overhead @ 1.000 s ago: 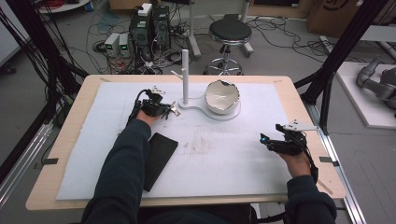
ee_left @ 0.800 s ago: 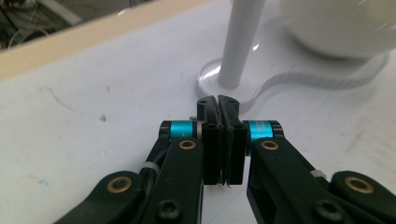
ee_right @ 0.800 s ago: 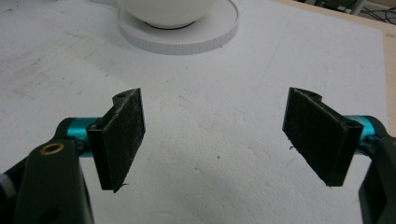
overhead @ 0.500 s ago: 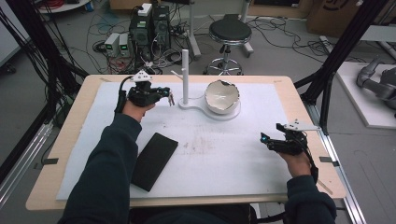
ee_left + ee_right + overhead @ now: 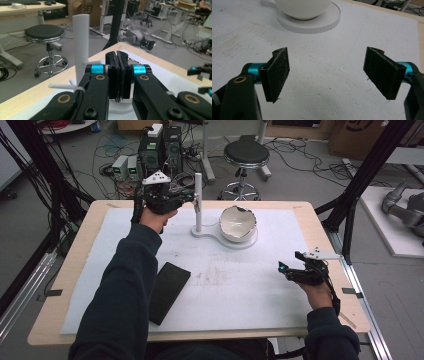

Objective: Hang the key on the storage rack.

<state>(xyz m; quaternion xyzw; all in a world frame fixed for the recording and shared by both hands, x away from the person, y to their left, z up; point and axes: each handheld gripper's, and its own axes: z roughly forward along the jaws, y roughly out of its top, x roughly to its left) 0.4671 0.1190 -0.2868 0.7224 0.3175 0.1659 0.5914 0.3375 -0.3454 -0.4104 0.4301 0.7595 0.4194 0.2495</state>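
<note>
My left gripper [image 5: 190,196] is held up in the air just left of the top of a white upright post [image 5: 198,202]. In the left gripper view its pads [image 5: 117,60] are pressed together with nothing between them, and the post [image 5: 81,45] rises close on their left. The post stands on a white base [image 5: 202,232] that also carries a white bowl [image 5: 239,222] with a chipped rim. My right gripper [image 5: 287,270] rests low over the white mat at the right, open. Bare mat lies between its pads [image 5: 279,72], with the bowl [image 5: 302,7] and base [image 5: 312,25] ahead.
A flat black slab [image 5: 167,290] lies on the white mat [image 5: 240,285] near the person's left forearm. The mat covers a wooden table [image 5: 325,235]. Beyond the far edge stand a black stool [image 5: 246,155] and electronics boxes [image 5: 160,150] on the floor.
The left hand has risen from beside the post's foot to near its top and shifted slightly toward the far edge, jaws still shut. The right hand has not moved.
</note>
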